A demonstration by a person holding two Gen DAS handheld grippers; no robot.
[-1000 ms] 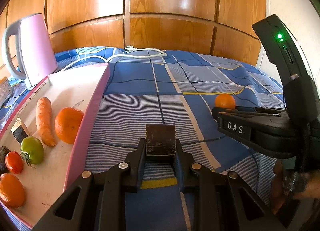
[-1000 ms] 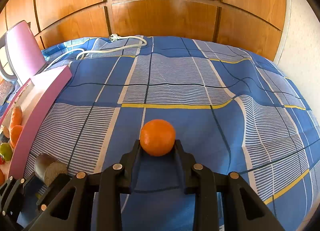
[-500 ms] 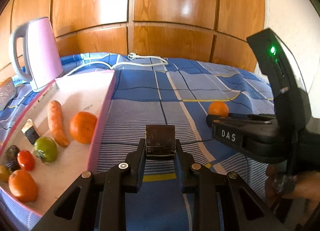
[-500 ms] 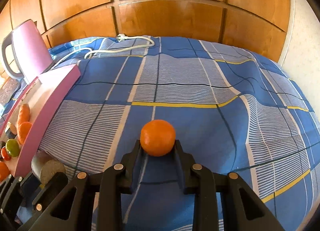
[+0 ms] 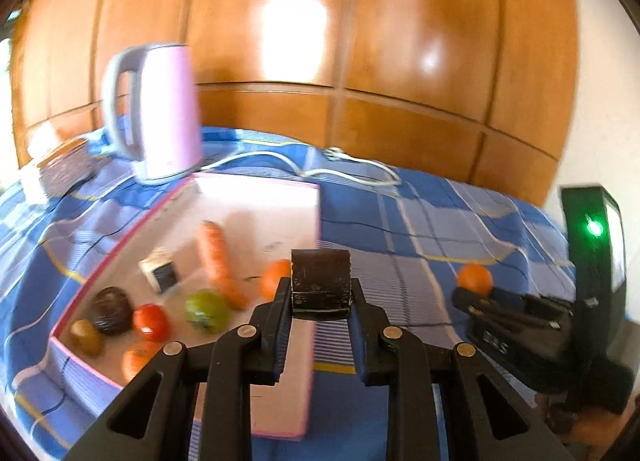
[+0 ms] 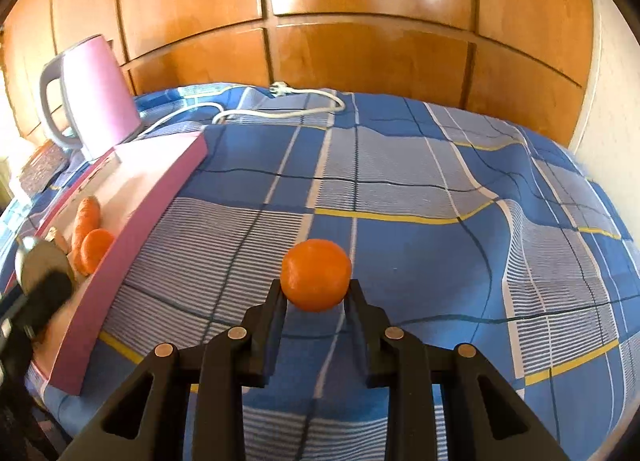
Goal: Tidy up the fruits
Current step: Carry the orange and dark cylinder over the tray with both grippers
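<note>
My left gripper (image 5: 320,293) is shut on a dark brown cut piece of fruit (image 5: 320,283), held above the right wall of the pink tray (image 5: 296,381). In the tray lie a carrot (image 5: 216,257), an orange (image 5: 274,277), a green tomato (image 5: 206,309), a red tomato (image 5: 151,321), a dark fruit (image 5: 112,309), a kiwi-like fruit (image 5: 85,336), another orange (image 5: 138,357) and a cut piece (image 5: 159,275). My right gripper (image 6: 316,297) is shut on an orange (image 6: 315,280) above the blue checked cloth; it also shows in the left wrist view (image 5: 475,279).
A pink kettle (image 5: 160,113) stands behind the tray, its white cord (image 6: 280,107) lying across the cloth. A stack of dark flat things (image 5: 64,169) sits at far left. Wooden panels (image 6: 360,41) close the back.
My left gripper has risen and swung left with the dark piece, now over the tray's right wall. My right gripper with the orange has lifted and shifted slightly right.
</note>
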